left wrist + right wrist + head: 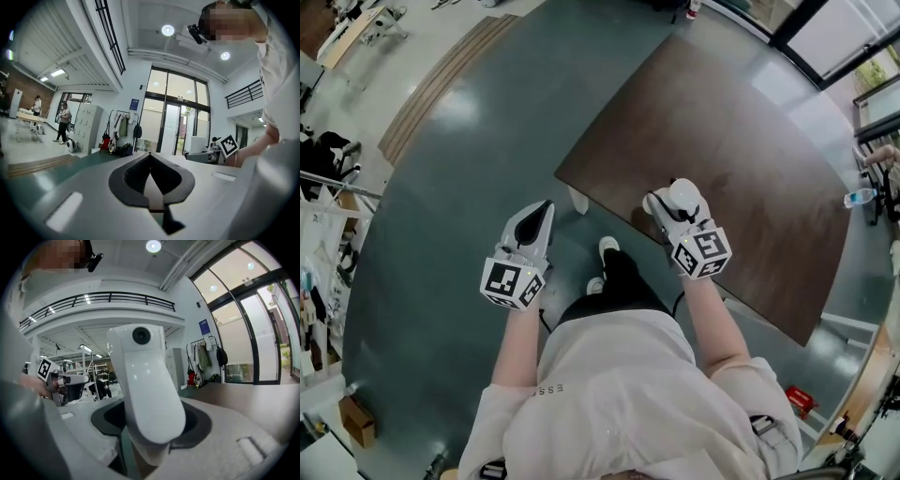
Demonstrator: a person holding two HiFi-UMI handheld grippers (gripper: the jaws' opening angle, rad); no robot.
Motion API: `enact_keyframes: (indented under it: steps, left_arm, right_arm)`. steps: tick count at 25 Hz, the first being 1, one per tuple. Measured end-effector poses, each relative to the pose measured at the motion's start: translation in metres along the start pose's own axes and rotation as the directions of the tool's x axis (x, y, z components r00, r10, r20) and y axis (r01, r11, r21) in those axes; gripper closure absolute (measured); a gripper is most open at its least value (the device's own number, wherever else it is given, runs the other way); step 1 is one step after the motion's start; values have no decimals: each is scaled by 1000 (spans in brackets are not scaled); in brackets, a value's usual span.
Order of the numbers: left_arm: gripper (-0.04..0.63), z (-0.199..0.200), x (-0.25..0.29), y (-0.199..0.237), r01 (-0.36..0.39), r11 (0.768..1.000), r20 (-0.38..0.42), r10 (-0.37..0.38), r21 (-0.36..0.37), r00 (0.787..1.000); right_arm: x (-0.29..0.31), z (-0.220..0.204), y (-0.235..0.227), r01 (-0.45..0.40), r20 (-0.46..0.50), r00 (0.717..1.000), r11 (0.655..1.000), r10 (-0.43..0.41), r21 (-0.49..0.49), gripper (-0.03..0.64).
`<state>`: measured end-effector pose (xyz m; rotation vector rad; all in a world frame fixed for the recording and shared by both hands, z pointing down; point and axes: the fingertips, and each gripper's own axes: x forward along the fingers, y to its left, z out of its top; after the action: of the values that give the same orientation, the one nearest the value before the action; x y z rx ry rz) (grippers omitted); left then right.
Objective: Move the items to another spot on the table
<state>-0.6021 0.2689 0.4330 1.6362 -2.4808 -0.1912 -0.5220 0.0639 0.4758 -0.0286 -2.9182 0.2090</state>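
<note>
My right gripper (673, 201) is shut on a white rounded device (146, 390) with a dark round lens near its top; the device stands up between the dark pads and fills the middle of the right gripper view. In the head view the white device (684, 194) is held over the near edge of the dark brown table (741, 141). My left gripper (544, 208) is over the green floor to the left of the table. Its jaws meet at the tip with nothing between them (150, 157). Both gripper views look out into the room, not down at the table.
A plastic water bottle (860, 197) lies near the table's far right edge. One white table leg (578, 200) stands at the near left corner. A red thing (800, 398) lies on the floor at lower right. People stand far off by lockers (63, 123).
</note>
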Motion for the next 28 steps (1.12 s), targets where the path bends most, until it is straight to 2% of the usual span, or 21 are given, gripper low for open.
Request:
enact_keyframes:
  steps: [7, 14, 19, 24, 28]
  left_arm:
    - [578, 0, 40, 79, -33, 999, -21, 33, -17, 999]
    - [580, -5, 120, 139, 29, 999, -62, -31, -28, 998]
    - [580, -14, 172, 177, 79, 996, -80, -82, -38, 993]
    - [578, -29, 218, 187, 131, 990, -100, -134, -43, 986]
    - [578, -41, 233, 198, 151, 986, -122, -158, -64, 980]
  right_arm:
    - [101, 4, -7, -45, -34, 998, 999, 45, -10, 379]
    - [191, 4, -52, 19, -30, 999, 1000, -19, 2, 379]
    - [244, -12, -85, 67, -43, 997, 997, -68, -33, 379]
    - [273, -25, -121, 104, -40, 994, 994, -106, -35, 379]
    - [288, -34, -127, 119, -45, 992, 992, -120, -34, 379]
